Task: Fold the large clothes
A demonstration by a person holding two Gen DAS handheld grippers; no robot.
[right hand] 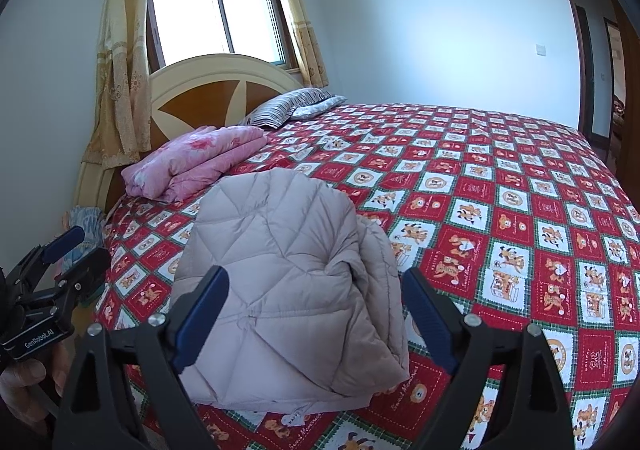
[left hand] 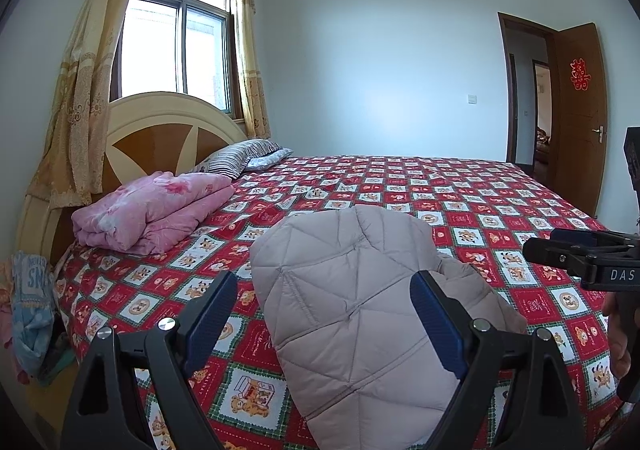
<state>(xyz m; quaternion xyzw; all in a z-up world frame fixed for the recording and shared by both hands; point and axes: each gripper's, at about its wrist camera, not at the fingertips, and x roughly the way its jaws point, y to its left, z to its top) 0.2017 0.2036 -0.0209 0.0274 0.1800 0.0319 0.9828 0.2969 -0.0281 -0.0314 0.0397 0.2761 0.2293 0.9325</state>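
Hovering over the near edge of the bed [right hand: 500, 186], the left gripper [left hand: 324, 314] and the right gripper [right hand: 316, 310] both stand with jaws spread wide, holding nothing. Between and just past them lies the jacket [right hand: 280, 282], a quilted beige one already folded into a thick bundle on the red patterned bedspread. By my judgement the fold looks nearly finished; any tidying should press the loose right-hand layers flat without dragging the bundle. Farther off, a folded pink quilt [left hand: 156, 210] and striped pillows [left hand: 240, 158] rest near the headboard [left hand: 160, 130], well apart from the work.
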